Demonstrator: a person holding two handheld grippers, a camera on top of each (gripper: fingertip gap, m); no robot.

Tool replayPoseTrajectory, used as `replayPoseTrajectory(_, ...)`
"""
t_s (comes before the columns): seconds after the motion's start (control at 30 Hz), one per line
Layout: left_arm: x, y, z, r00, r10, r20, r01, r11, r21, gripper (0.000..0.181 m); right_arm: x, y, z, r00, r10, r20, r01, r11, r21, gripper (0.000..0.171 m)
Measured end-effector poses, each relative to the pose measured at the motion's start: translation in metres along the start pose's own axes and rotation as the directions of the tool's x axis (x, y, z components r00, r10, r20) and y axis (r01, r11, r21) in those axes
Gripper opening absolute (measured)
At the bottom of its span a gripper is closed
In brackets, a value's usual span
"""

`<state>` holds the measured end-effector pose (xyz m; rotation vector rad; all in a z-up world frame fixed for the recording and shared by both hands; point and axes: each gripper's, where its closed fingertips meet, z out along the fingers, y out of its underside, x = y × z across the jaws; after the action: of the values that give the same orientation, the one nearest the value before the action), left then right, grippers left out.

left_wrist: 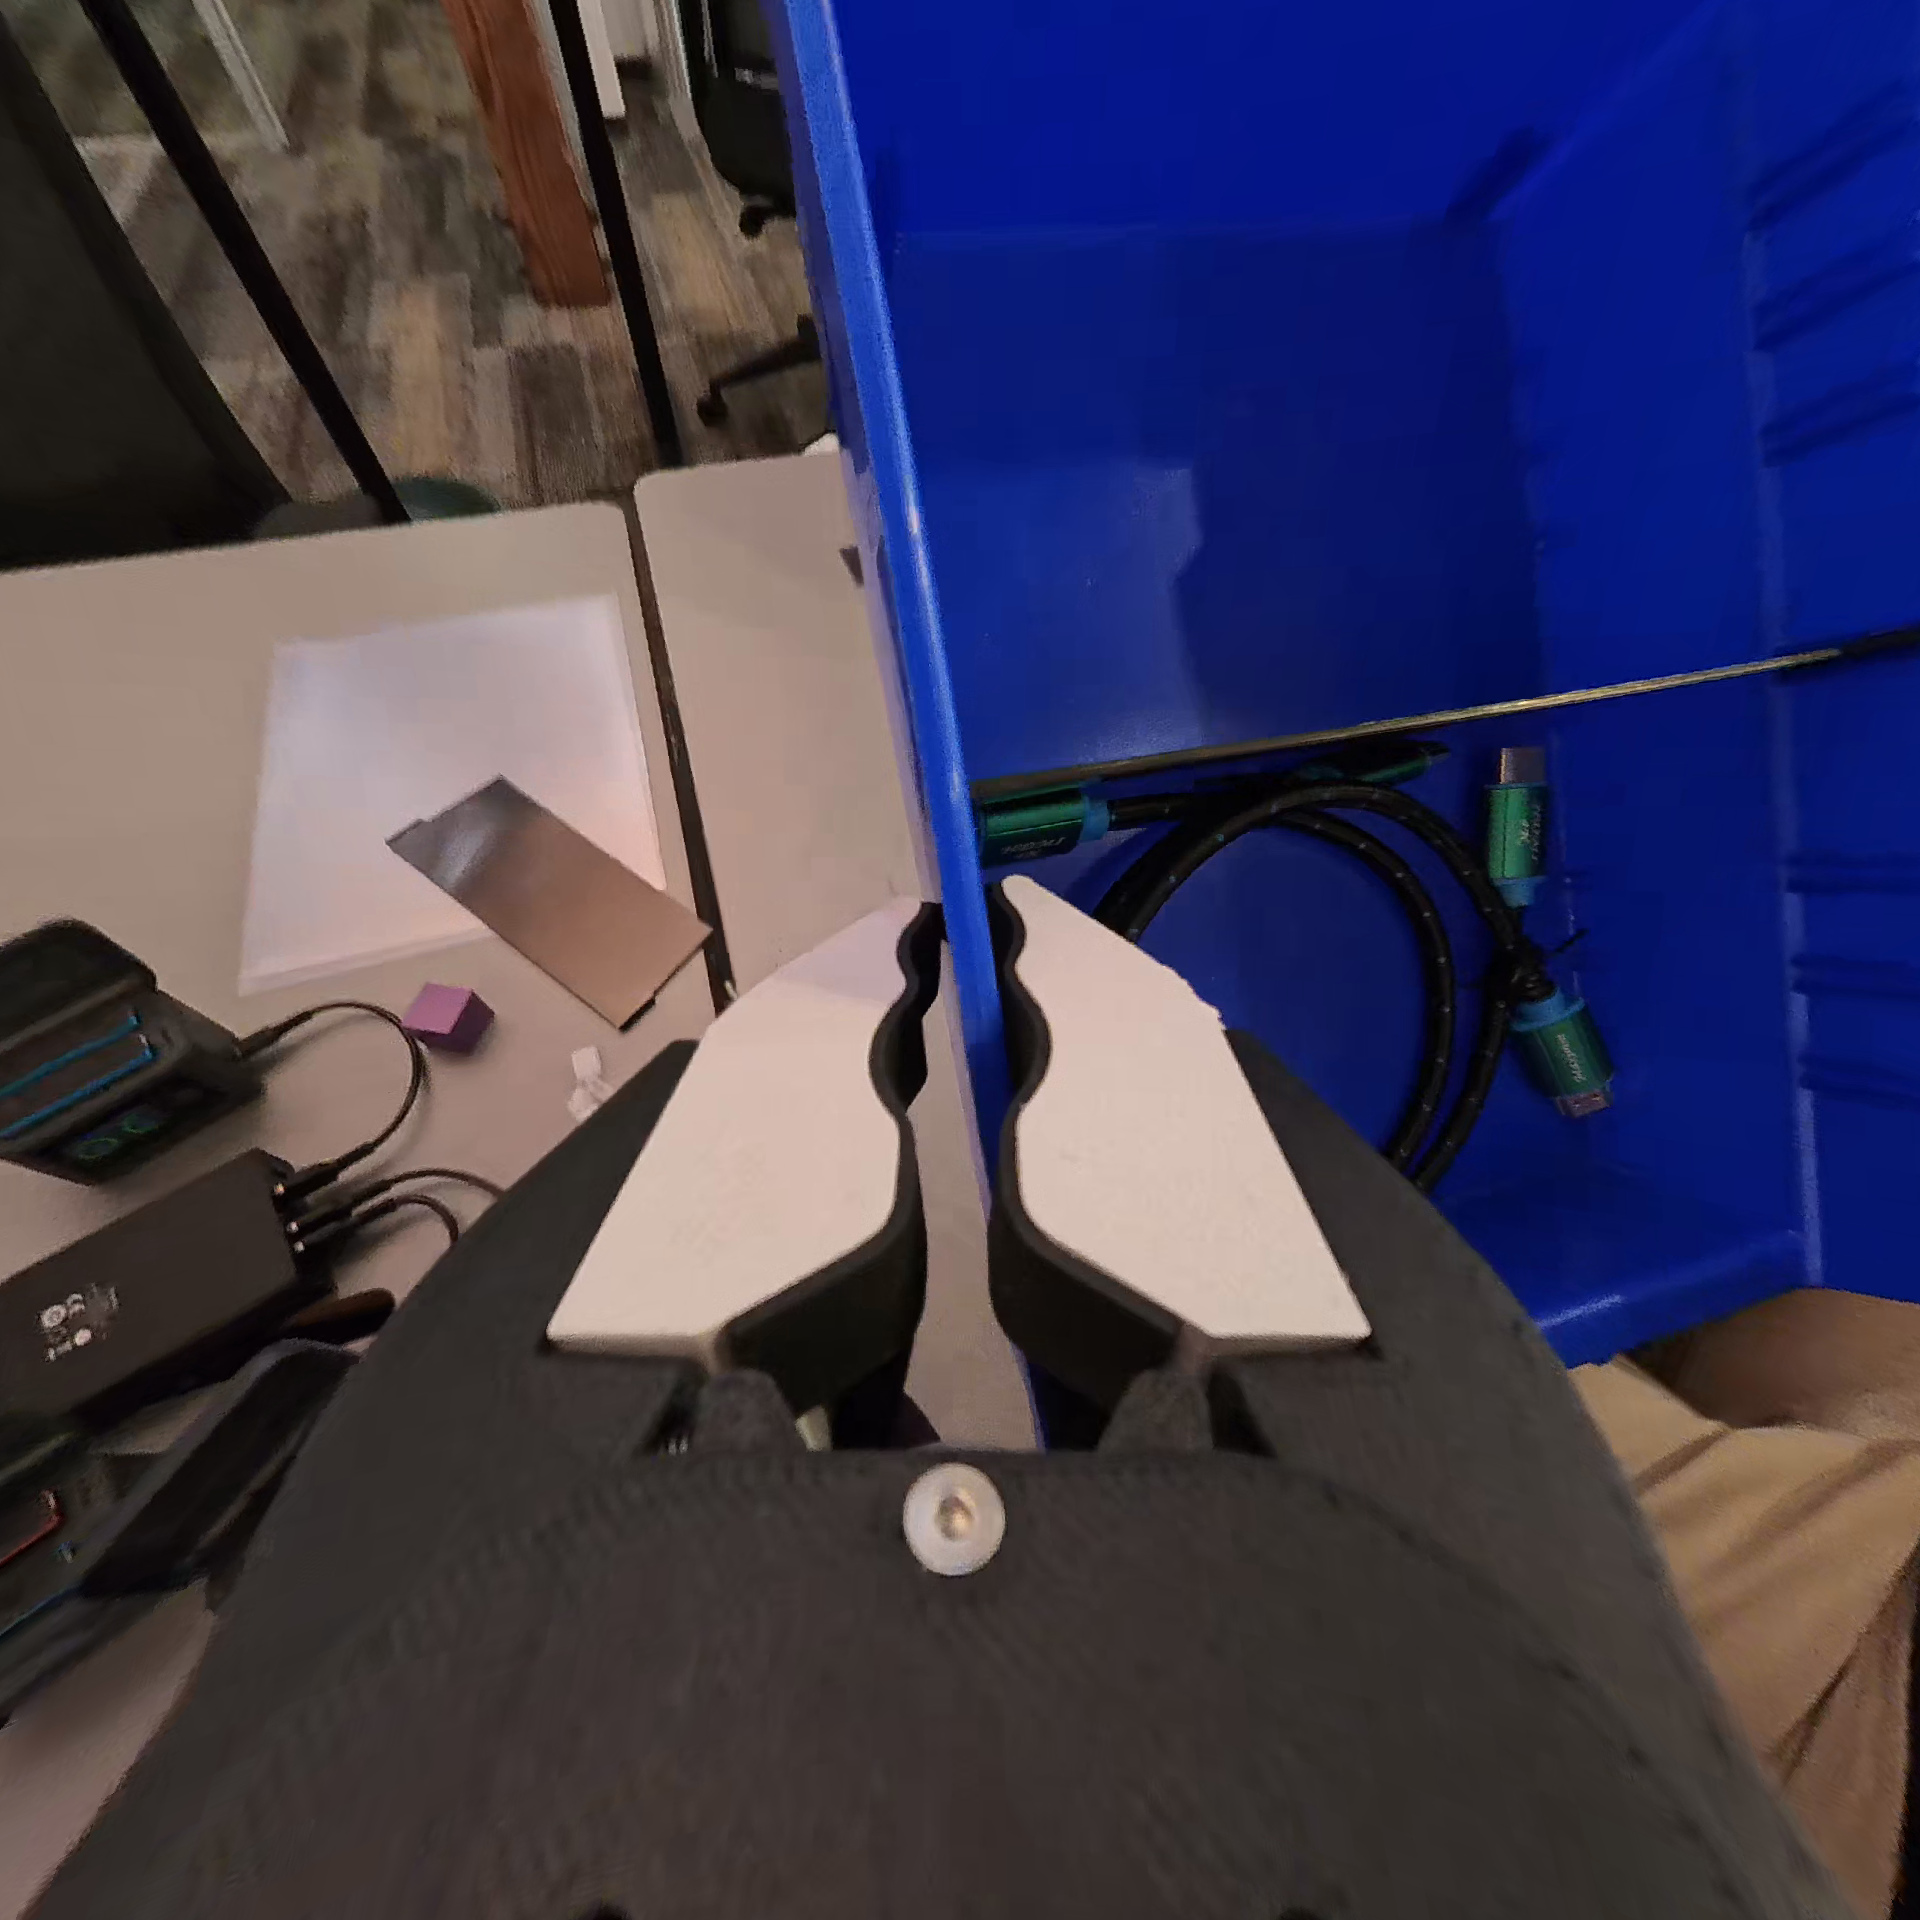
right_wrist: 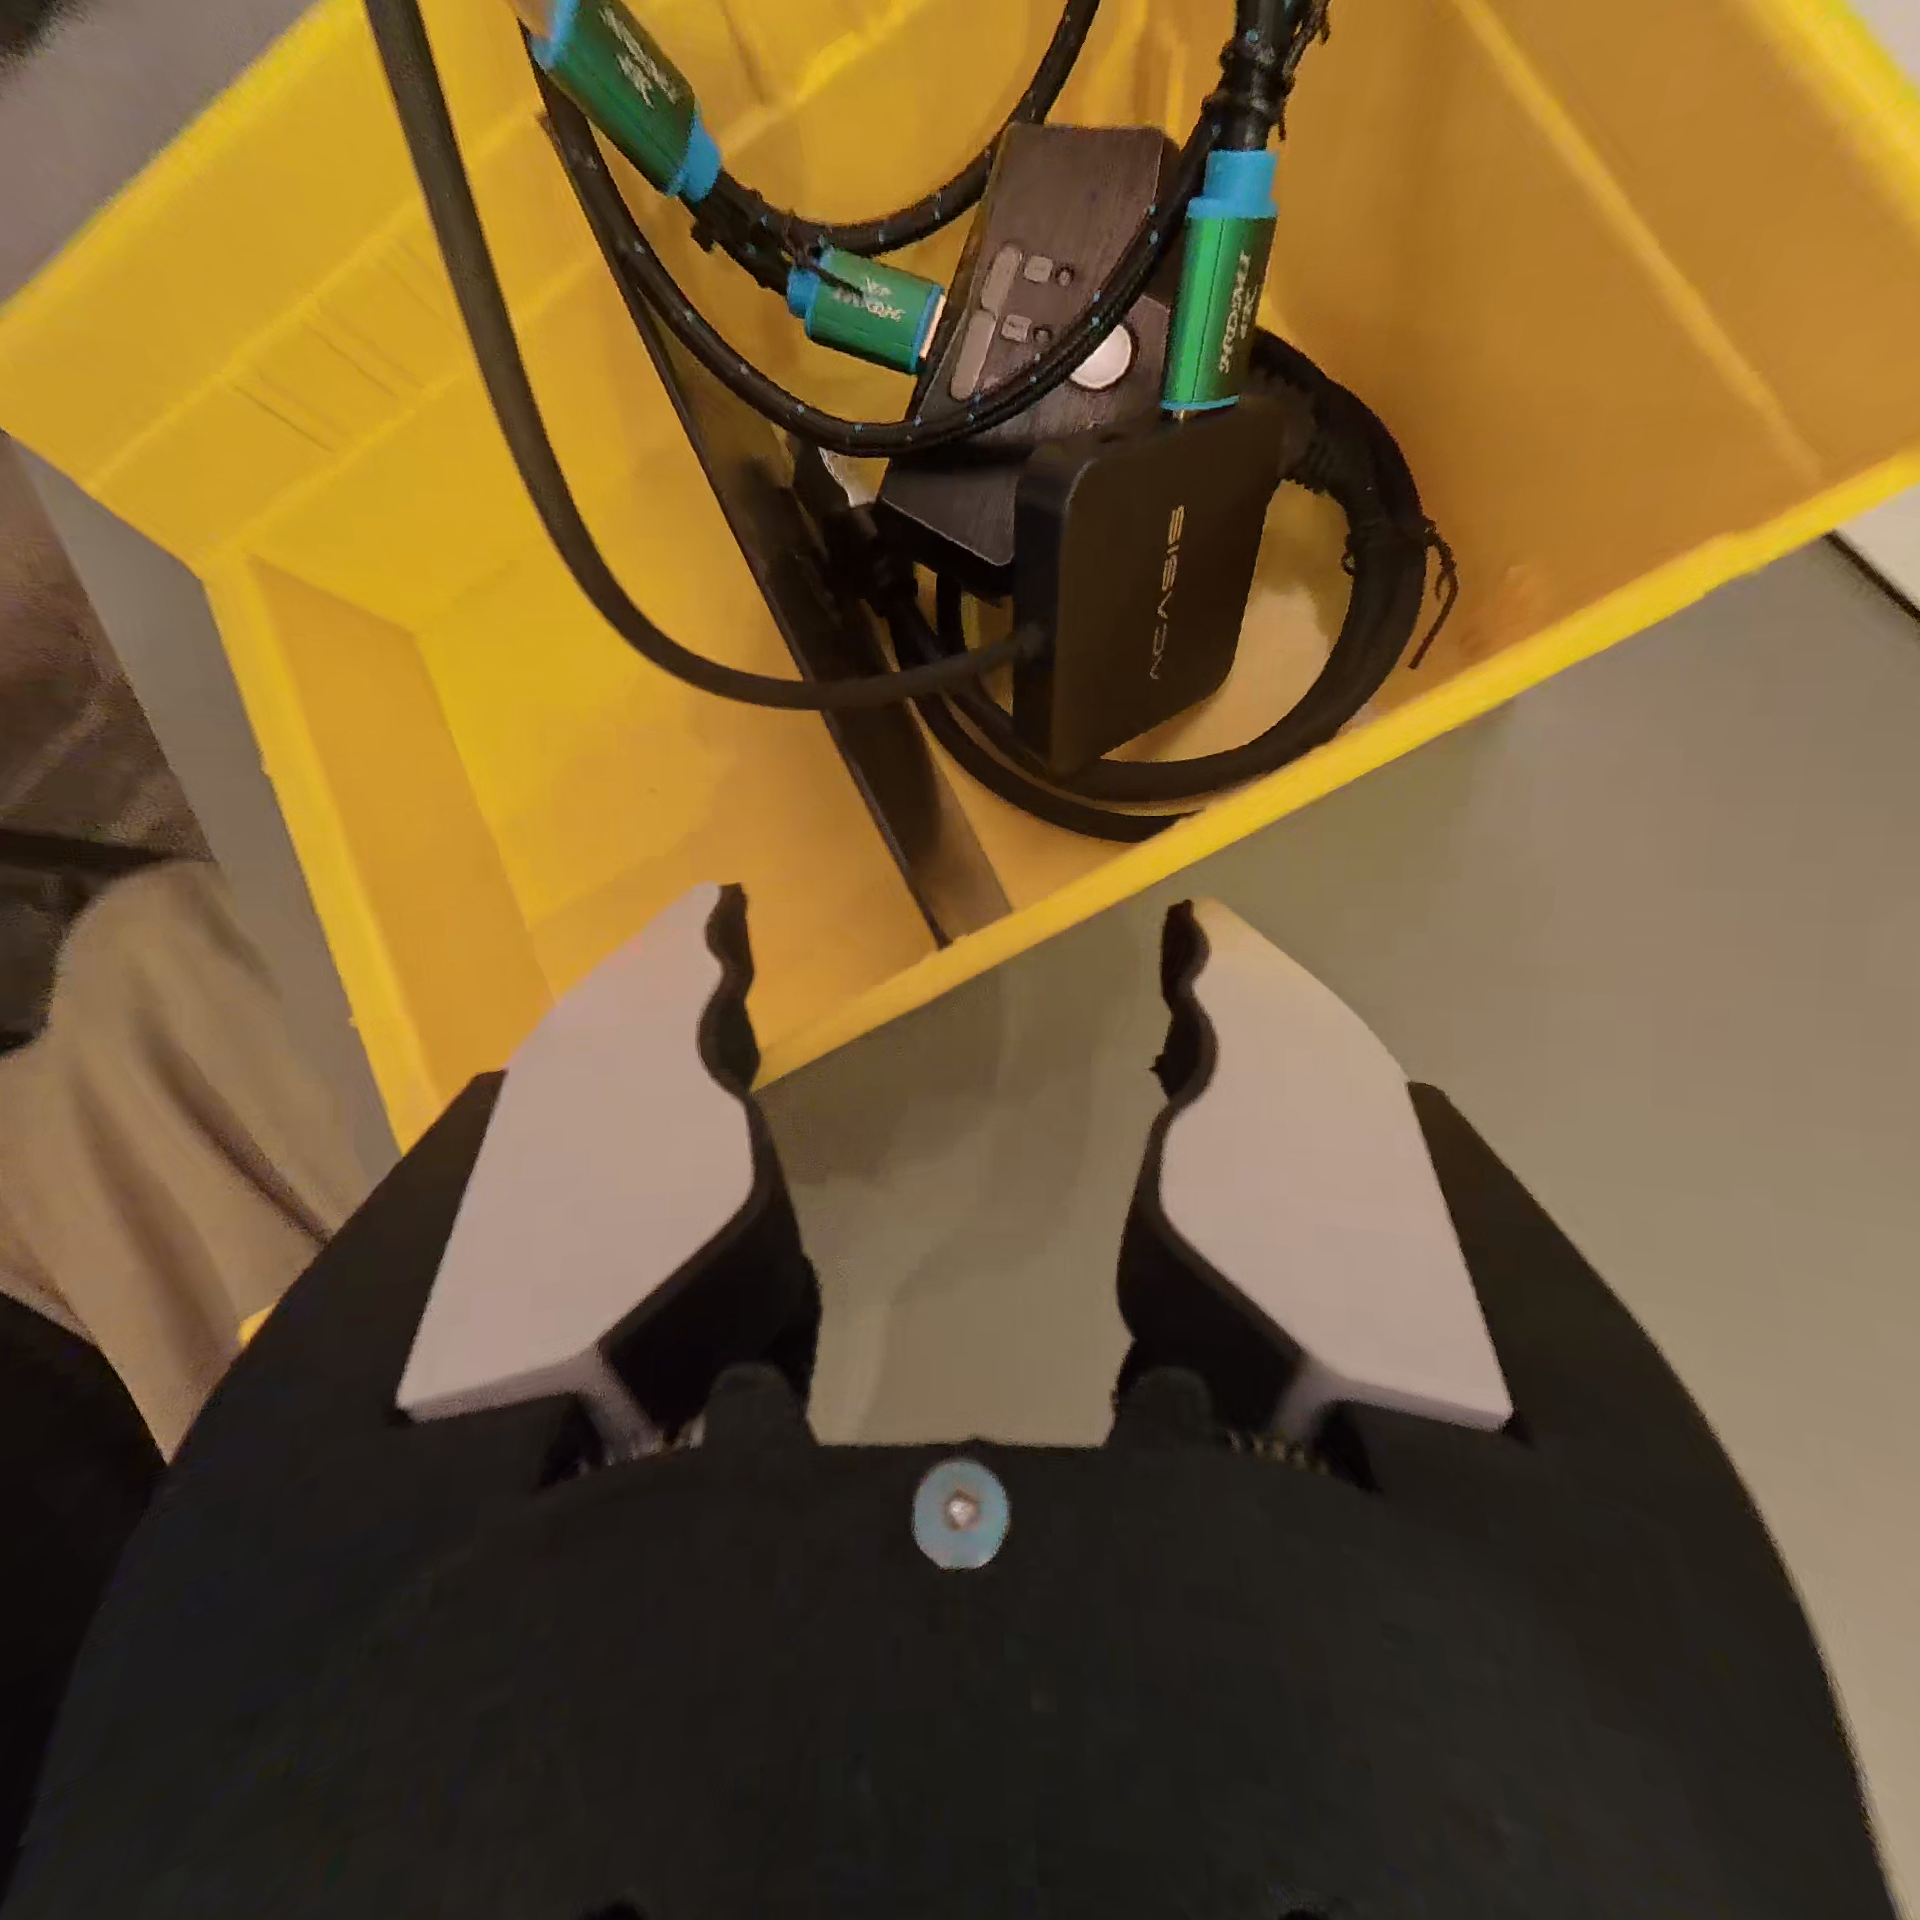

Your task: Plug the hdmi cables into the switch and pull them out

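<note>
L gripper (left_wrist: pixel 964 914): jaws nearly together, clamped on the side wall of the blue bin (left_wrist: pixel 1299 436); wall edge runs up betw. the fingertips, centre of frame.
R gripper (right_wrist: pixel 956 914): jaws wide apart, nothing betw. them; left fingertip overlaps the near rim of the yellow bin (right_wrist: pixel 1558 312), right fingertip over bare table (right_wrist: pixel 1610 935).
HDMI cables, blue bin (left_wrist: pixel 1434 935): black braided coil w/ green-and-blue plugs, lower right of centre in L view, just right of the jaws, inside the wall. One plug points up, one down-right, a third lies along the bin's black divider (left_wrist: pixel 1455 712), pointing left.
Switch (right_wrist: pixel 1049 301): dark flat box w/ buttons, upper centre of R view, well ahead of the jaws; long axis slants upper right to lower left.
Black box (right_wrist: pixel 1143 592): right below the switch, touching it; thin black lead at its left side.
Plugs, yellow bin: one green plug (right_wrist: pixel 1216 301) upright, tip down at the black box's top edge; another (right_wrist: pixel 862 307) lies w/ tip at the switch's left side; whether seated, can't tell.
In the way: cable loops cross over the switch.
Table, L view left side: white sheet (left_wrist: pixel 436 748), grey plate (left_wrist: pixel 551 904), purple block (left_wrist: pixel 447 1018), black adapters (left_wrist: pixel 145 1278).
</note>
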<state>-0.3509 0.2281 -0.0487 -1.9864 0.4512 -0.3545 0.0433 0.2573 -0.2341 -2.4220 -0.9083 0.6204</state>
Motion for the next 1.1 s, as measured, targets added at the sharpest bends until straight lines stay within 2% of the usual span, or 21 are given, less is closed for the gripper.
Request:
replayPoseTrajectory(0.07, 0.015, -0.013, -0.004, 1.000, 0.011, -0.012, -0.010, 1.000, 0.030, 0.008, -0.007, -0.015, 0.001, 1.000, 0.017, 0.021, -0.018, 0.998, 0.062, 0.084)
replayPoseTrajectory(0.13, 0.036, -0.025, -0.002, 0.999, 0.026, -0.040, -0.024, 0.998, 0.058, 0.008, -0.007, -0.025, -0.018, 1.000, 0.012, 0.005, -0.012, 0.992, 0.127, 0.087)
replayPoseTrajectory(0.2, 0.063, -0.037, 0.007, 0.995, 0.050, -0.082, -0.043, 0.996, 0.079, 0.008, -0.012, -0.030, -0.051, 1.000, -0.021, 0.008, 0.019, 0.983, 0.185, 0.087)
replayPoseTrajectory(0.3, 0.113, -0.053, 0.029, 0.983, 0.099, -0.157, -0.084, 0.992, 0.098, 0.007, -0.035, -0.030, -0.117, 0.994, -0.066, 0.090, 0.033, 0.944, 0.327, 0.085)
replayPoseTrajectory(0.43, 0.193, -0.068, 0.071, 0.949, 0.157, -0.274, -0.130, 0.985, 0.115, 0.008, -0.076, 0.002, -0.192, 0.970, -0.167, 0.178, 0.068, 0.885, 0.461, 0.091)
replayPoseTrajectory(0.57, 0.270, -0.074, 0.114, 0.894, 0.214, -0.393, -0.187, 0.977, 0.107, 0.010, -0.090, 0.059, -0.228, 0.964, -0.212, 0.160, 0.098, 0.843, 0.529, 0.090)
replayPoseTrajectory(0.7, 0.339, -0.063, 0.155, 0.850, 0.254, -0.462, -0.259, 0.964, 0.054, 0.011, -0.106, 0.102, -0.249, 0.970, -0.150, 0.192, 0.006, 0.802, 0.597, 0.098)
replayPoseTrajectory(0.8, 0.384, -0.048, 0.185, 0.820, 0.263, -0.509, -0.303, 0.953, 0.005, 0.011, -0.100, 0.123, -0.252, 0.987, -0.065, 0.144, -0.039, 0.783, 0.620, 0.103)
replayPoseTrajectory(0.9, 0.420, -0.028, 0.217, 0.810, 0.258, -0.527, -0.332, 0.942, -0.050, 0.011, -0.075, 0.140, -0.252, 0.991, 0.086, 0.106, -0.134, 0.766, 0.629, 0.105)
replayPoseTrajectory(1.03, 0.452, 0.004, 0.254, 0.820, 0.187, -0.542, -0.313, 0.938, -0.150, 0.014, -0.025, 0.174, -0.234, 0.961, 0.276, 0.013, -0.232, 0.781, 0.580, 0.094)
replayPoseTrajectory(1.1, 0.464, 0.021, 0.268, 0.828, 0.147, -0.541, -0.295, 0.935, -0.198, 0.014, -0.002, 0.187, -0.228, 0.936, 0.353, -0.011, -0.287, 0.779, 0.558, 0.095)
